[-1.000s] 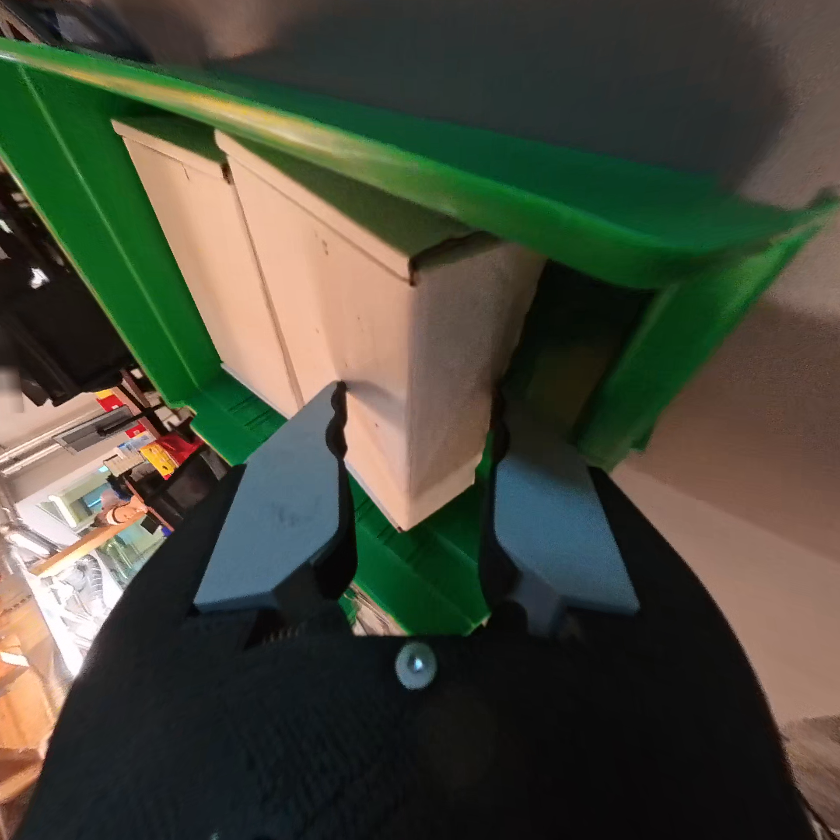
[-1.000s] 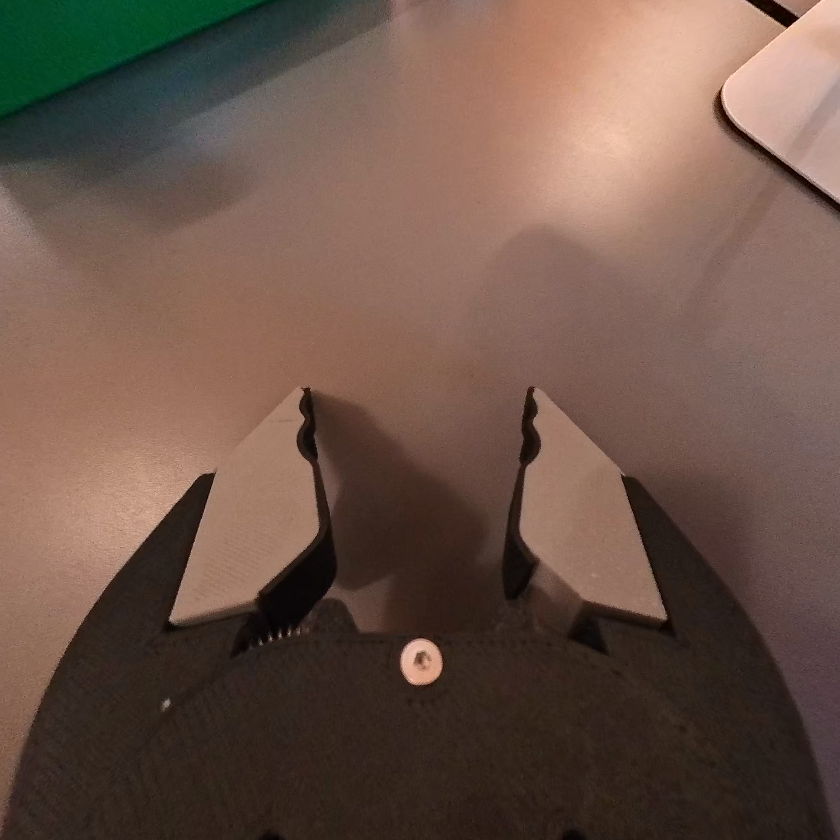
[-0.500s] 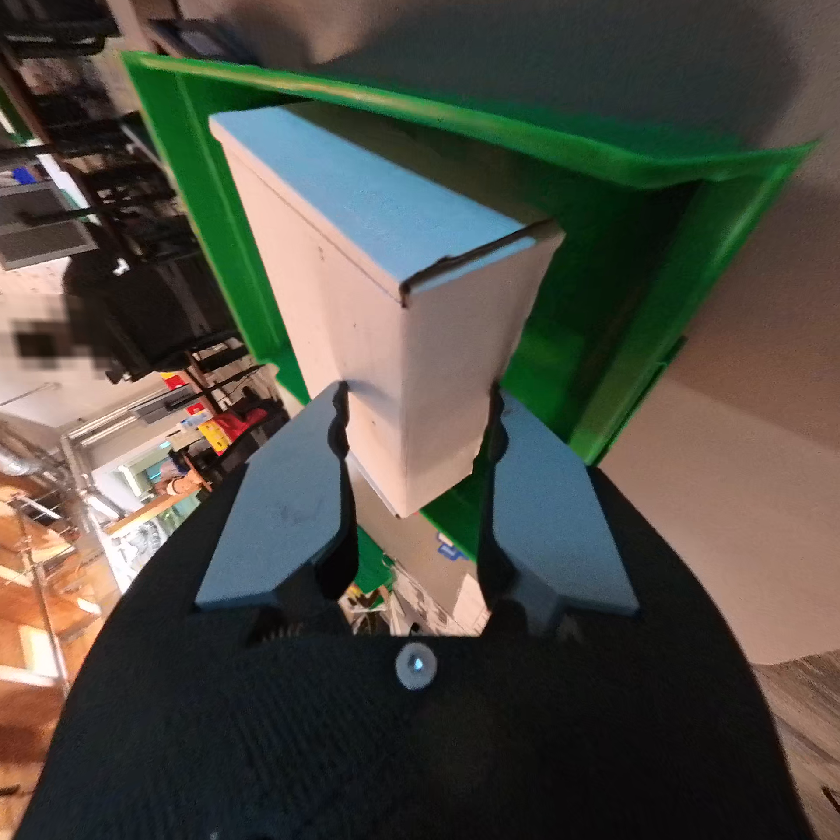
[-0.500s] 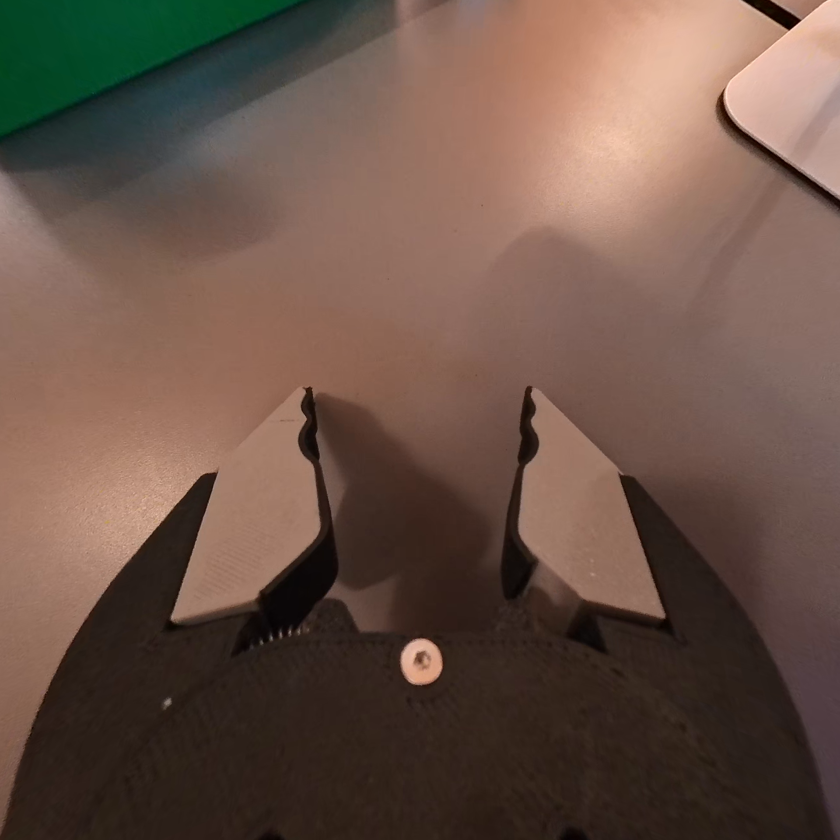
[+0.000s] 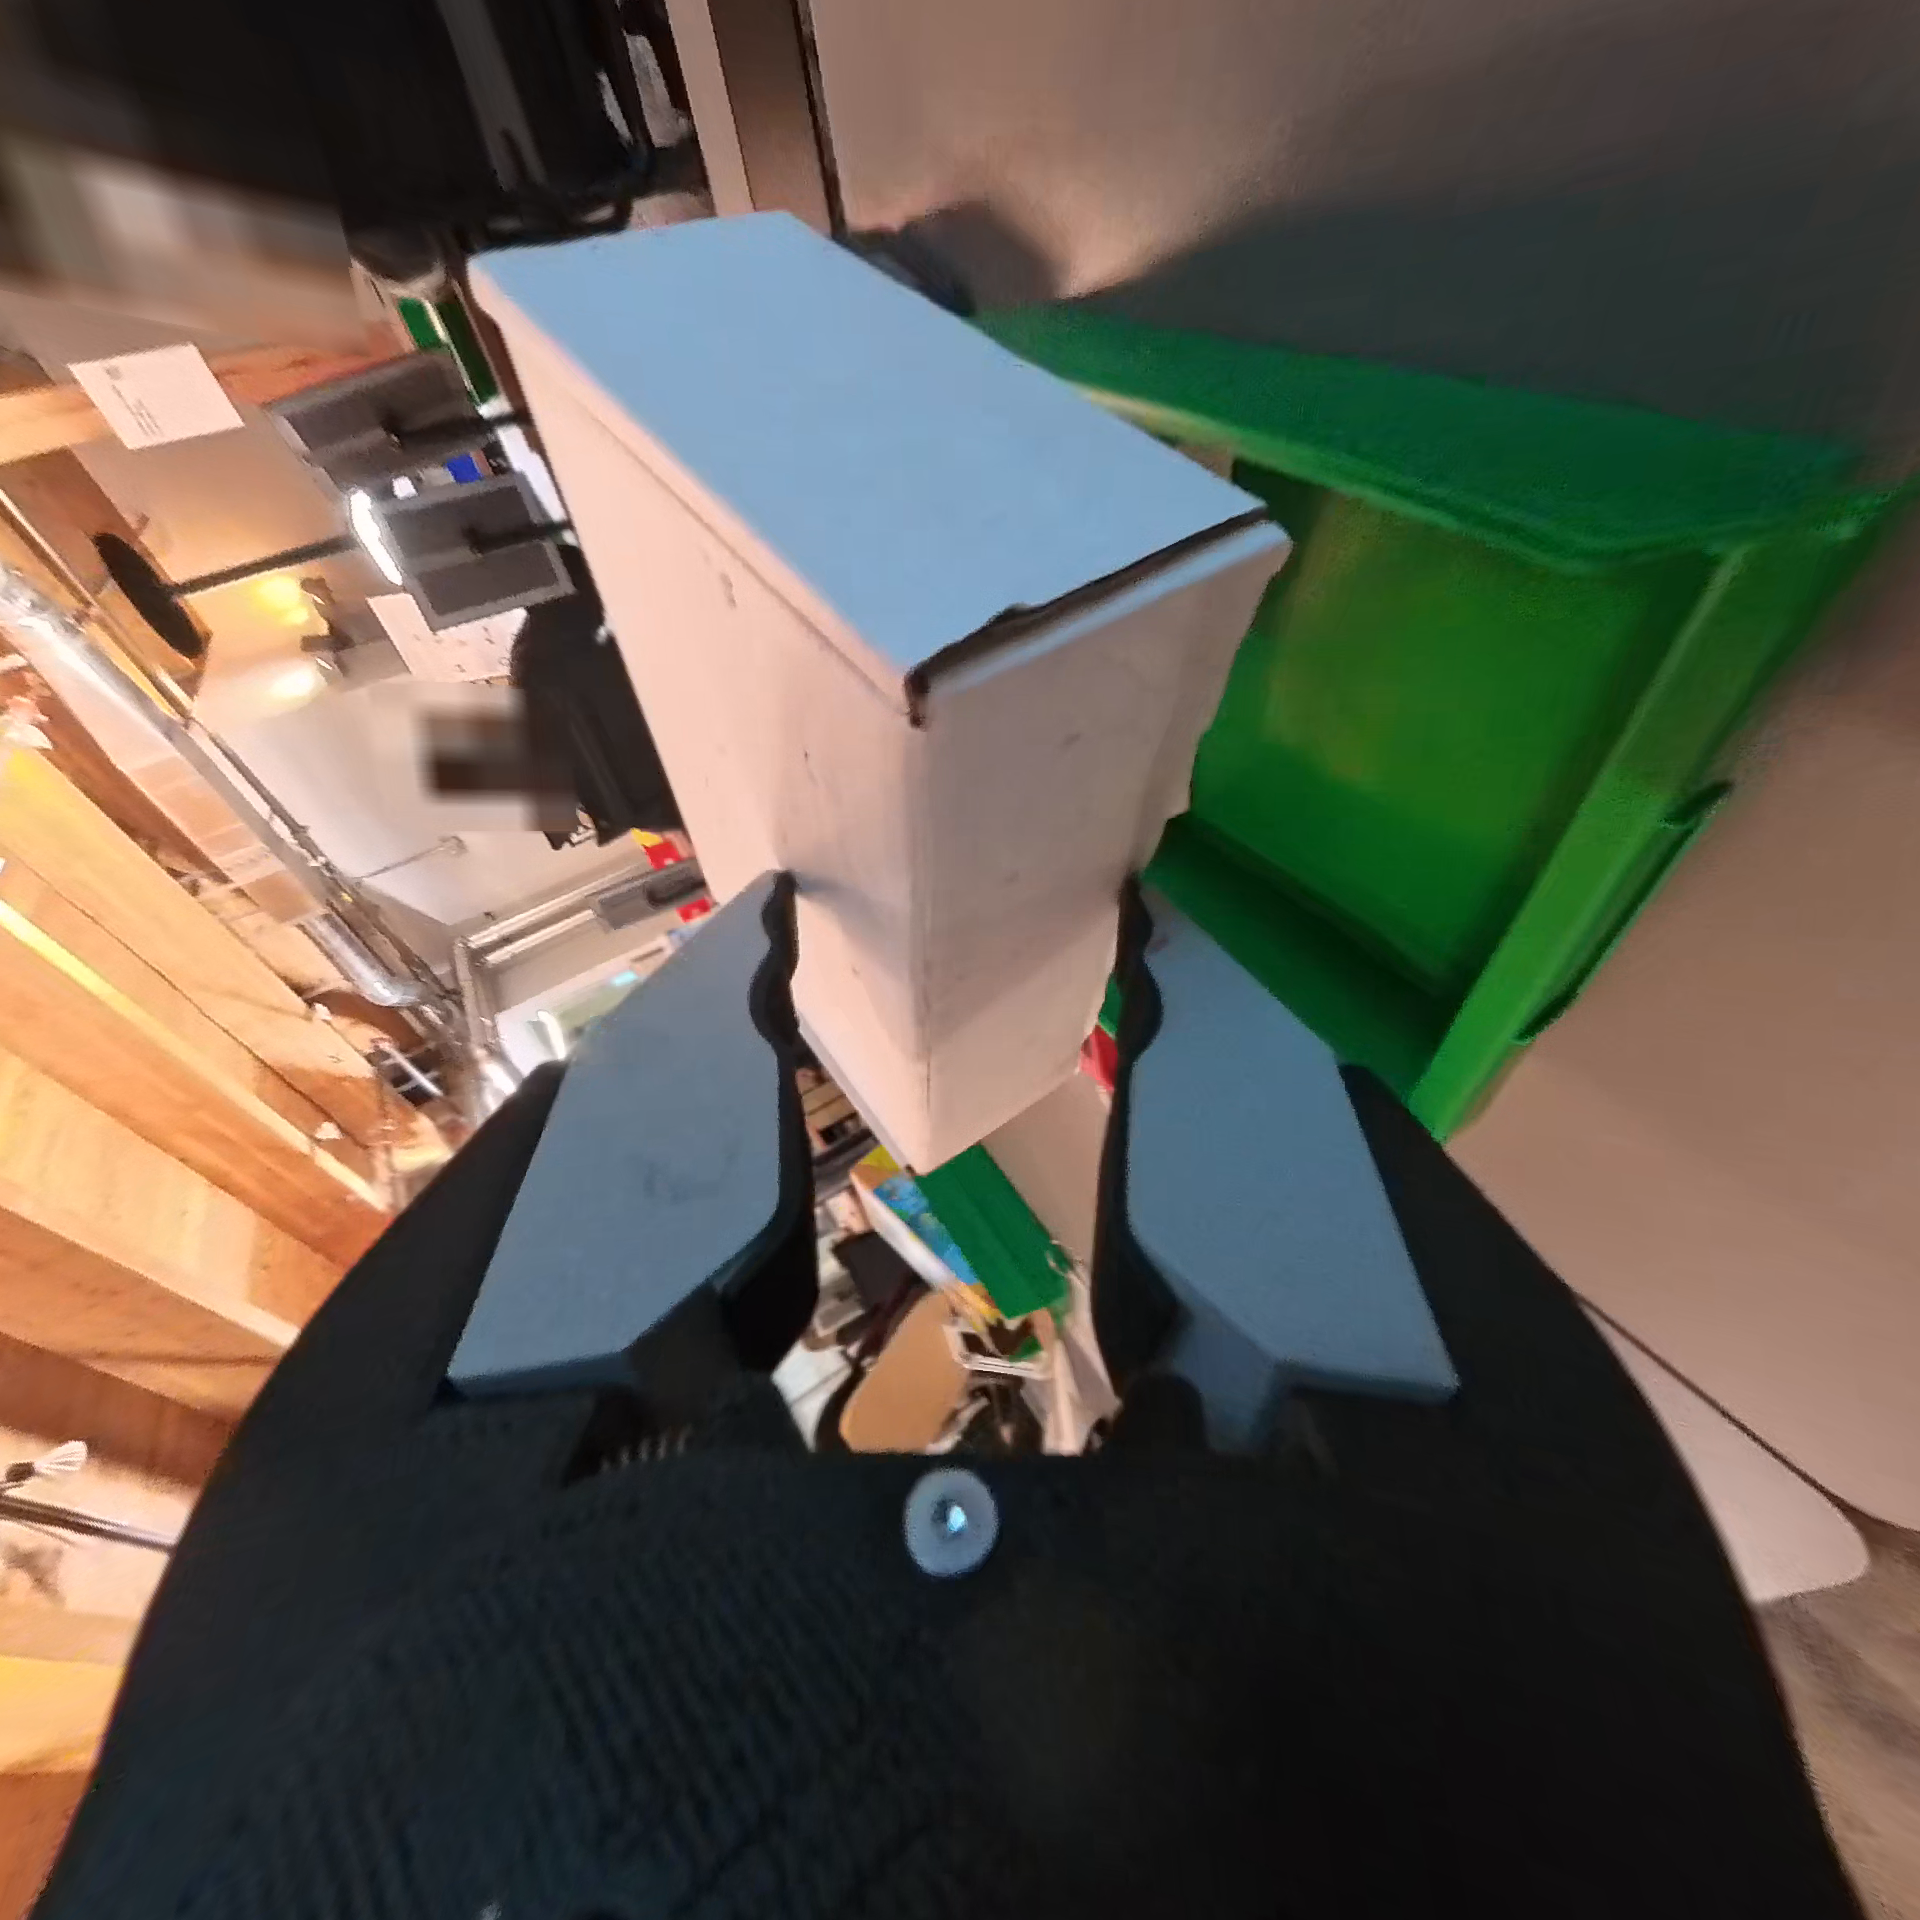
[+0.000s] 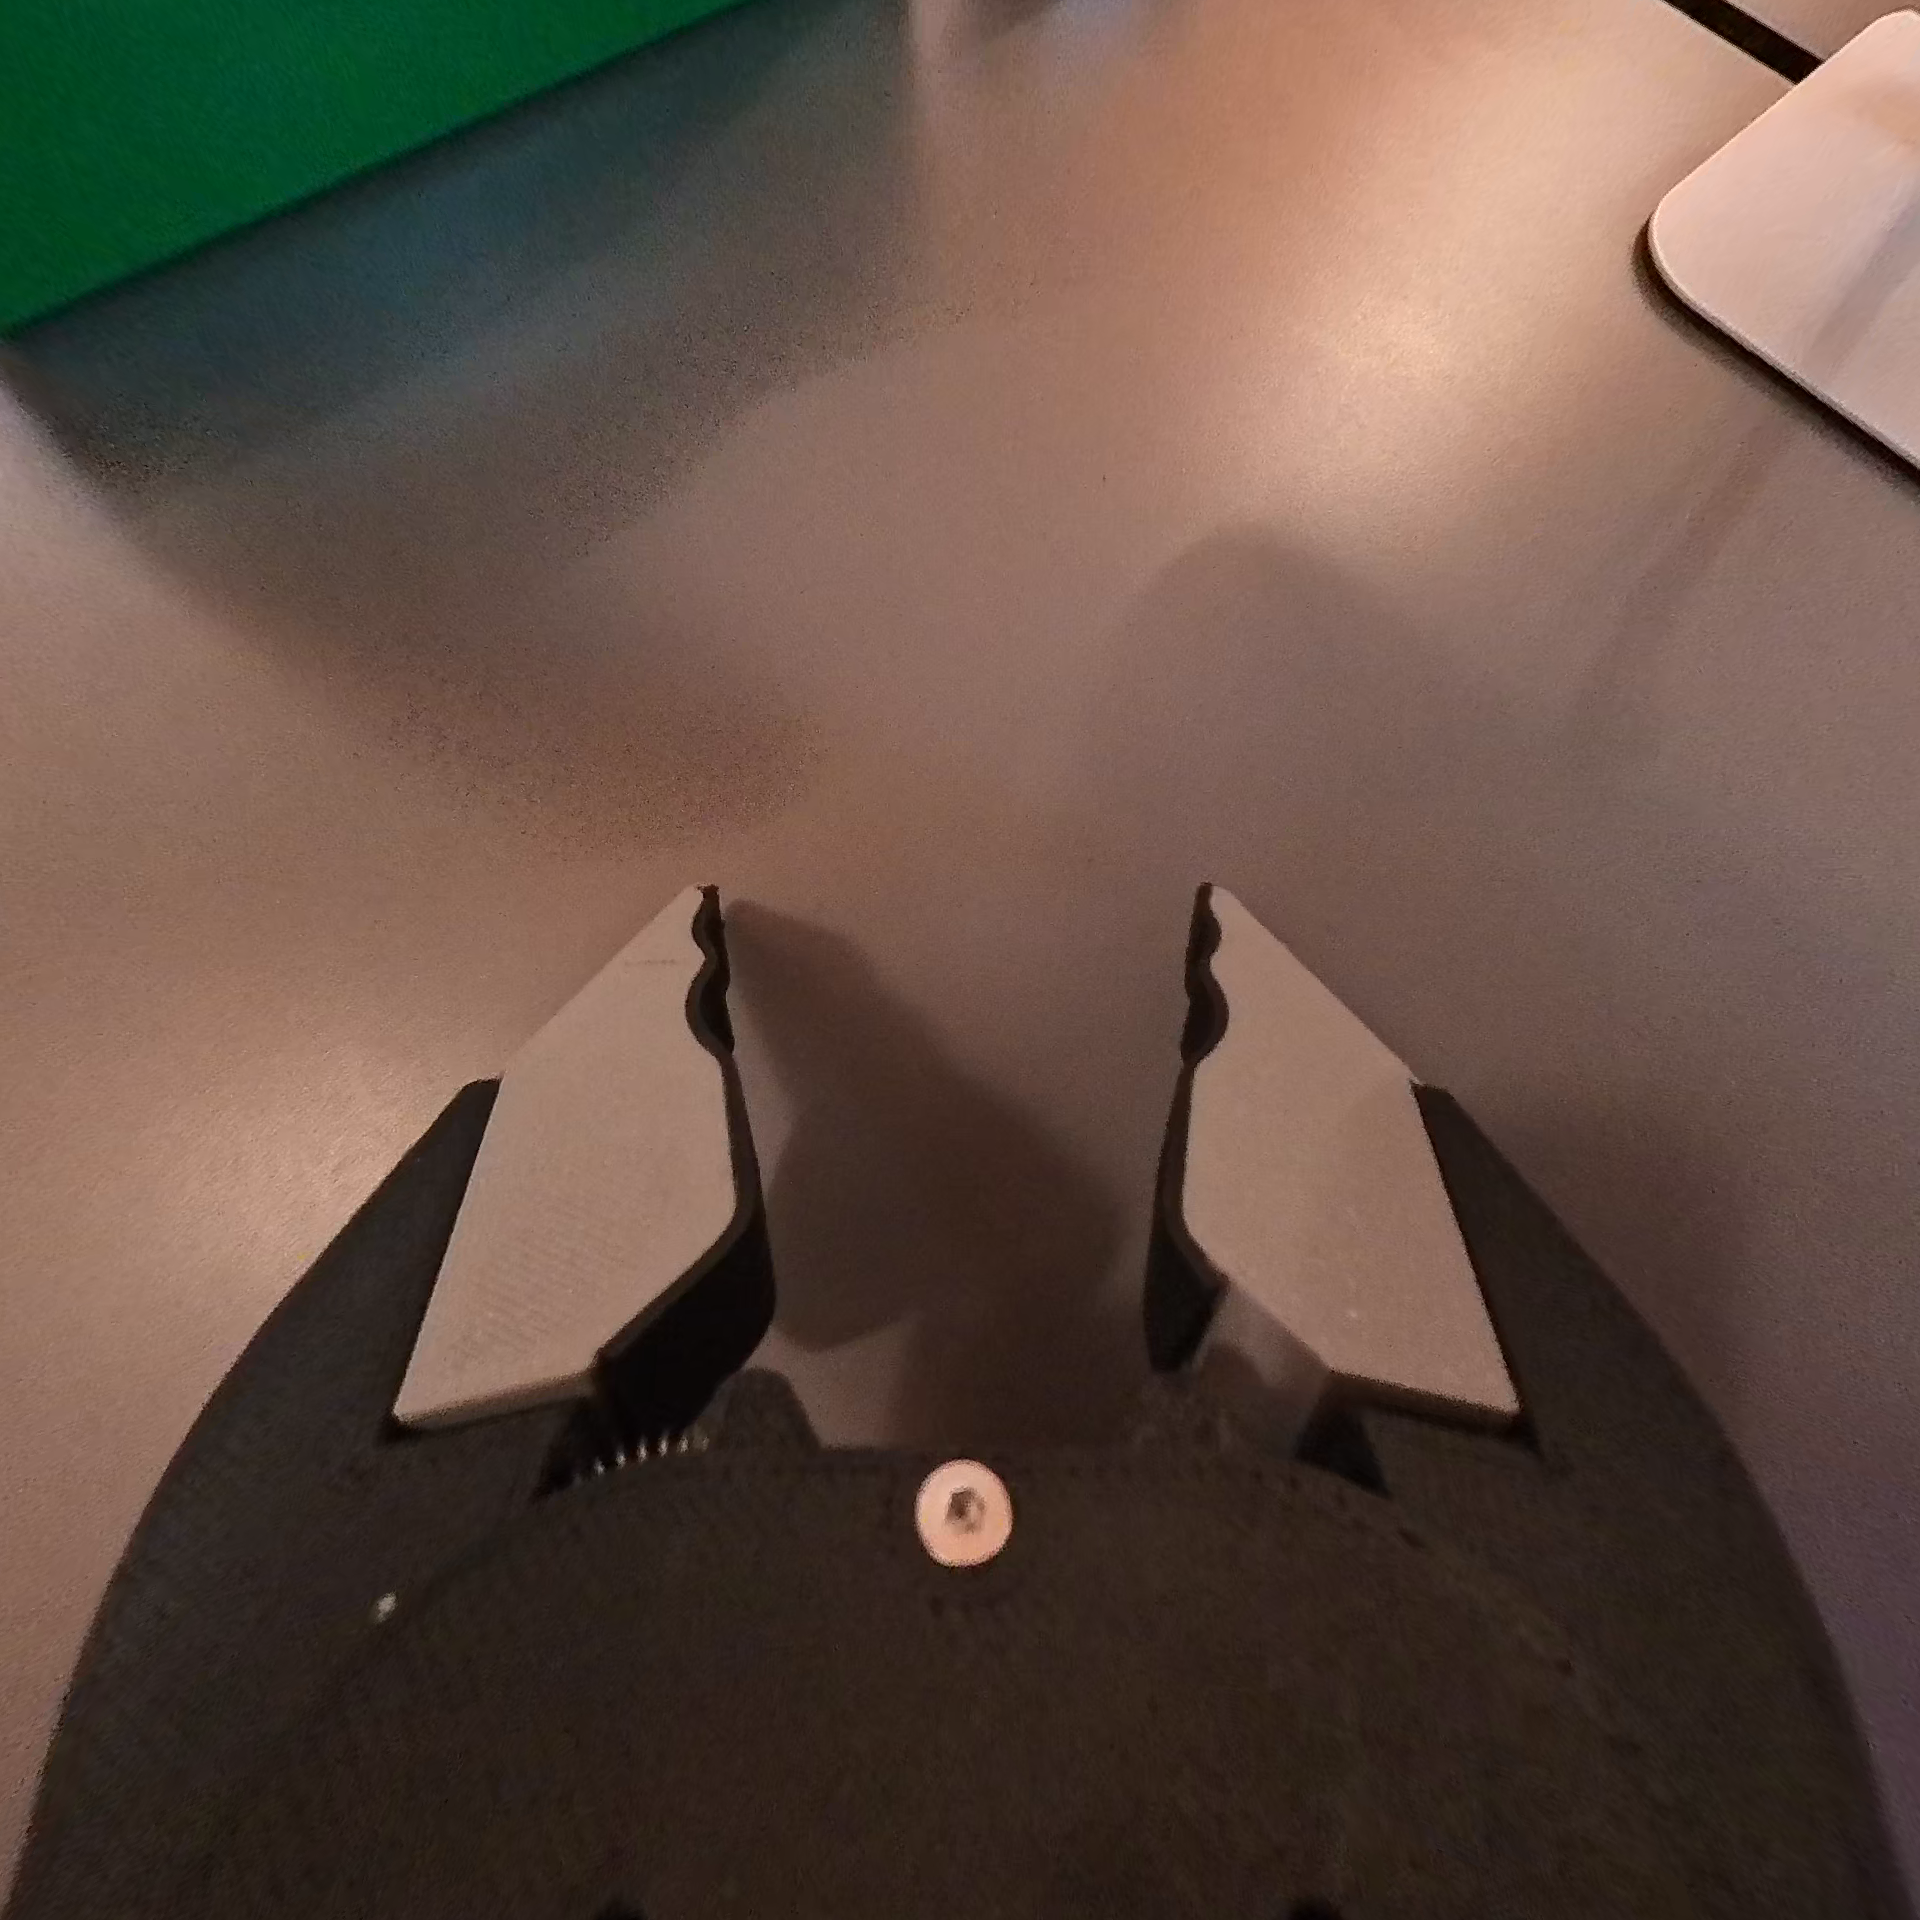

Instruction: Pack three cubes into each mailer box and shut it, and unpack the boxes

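Mailer box (image 5: pixel 831 582): plain white, dark seam edges. Bin (image 5: pixel 1455 748), at 3 o'clock of box: bright green. Left gripper (image 5: pixel 956 977) and right gripper (image 6: pixel 956 987): grey fingers, black bodies. Tabletop (image 6: pixel 1039 520): plain grey-brown. Pad (image 6: pixel 1808 239), at 2 o'clock: pale grey.

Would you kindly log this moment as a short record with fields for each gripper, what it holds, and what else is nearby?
left gripper: shut on the white box, gripping its near end
white box: closed, held in the air beside the green bin
green bin: seen from its open side; contents cannot be told
right gripper: open, holding nothing, above the grey table
other: green bin edge at the top left of the right wrist view; pale board at its top right
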The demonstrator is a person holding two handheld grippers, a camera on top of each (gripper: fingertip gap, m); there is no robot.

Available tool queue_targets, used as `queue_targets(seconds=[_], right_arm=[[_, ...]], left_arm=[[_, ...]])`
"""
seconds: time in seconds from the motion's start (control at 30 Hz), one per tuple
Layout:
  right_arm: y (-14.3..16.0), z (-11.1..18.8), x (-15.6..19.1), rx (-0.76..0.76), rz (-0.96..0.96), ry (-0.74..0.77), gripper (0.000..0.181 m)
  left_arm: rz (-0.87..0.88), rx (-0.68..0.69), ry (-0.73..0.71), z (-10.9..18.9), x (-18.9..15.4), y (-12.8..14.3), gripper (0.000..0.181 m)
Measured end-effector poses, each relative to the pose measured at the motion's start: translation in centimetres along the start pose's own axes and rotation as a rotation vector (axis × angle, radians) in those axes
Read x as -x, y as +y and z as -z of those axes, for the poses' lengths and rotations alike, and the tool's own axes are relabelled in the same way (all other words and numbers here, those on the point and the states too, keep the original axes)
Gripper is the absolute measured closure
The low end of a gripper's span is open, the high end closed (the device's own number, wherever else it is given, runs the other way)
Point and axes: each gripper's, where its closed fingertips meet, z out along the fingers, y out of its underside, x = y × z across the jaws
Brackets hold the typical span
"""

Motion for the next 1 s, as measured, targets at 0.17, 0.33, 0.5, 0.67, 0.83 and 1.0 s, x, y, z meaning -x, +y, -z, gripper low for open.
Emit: queue_targets(seconds=[0.17, 0.33, 0.5, 0.67, 0.83, 1.0], right_arm=[[-0.4, 0.4, 0.3, -0.035, 0.007, -0.009, 0.096], [-1.4, 1.3, 1.2, -0.114, -0.006, -0.077, 0.096], [-1.7, 2.6, -1.8, -0.144, -0.012, 0.043, 0.102], [-0.7, 3.3, -4.8, -0.106, -0.027, 0.171, 0.109], [-0.8, 4.3, -6.5, -0.131, -0.065, 0.21, 0.109], [-2.8, 6.2, -5.5, -0.266, -0.035, 0.182, 0.135]], left_arm=[[-0.107, -0.039, -0.025, 2.0, 0.2, -4.4, 0.122], [-0.212, -0.135, 0.052, 2.8, -2.5, -10.5, 0.125], [-0.277, -0.213, 0.119, 2.3, -6.1, -16.5, 0.181], [-0.144, -0.342, 0.165, 0.6, -10.4, -22.2, 0.181], [0.225, -0.409, 0.239, 0.5, -9.6, -21.4, 0.181], [0.672, -0.283, 0.168, -3.4, -5.7, -16.9, 0.181]])
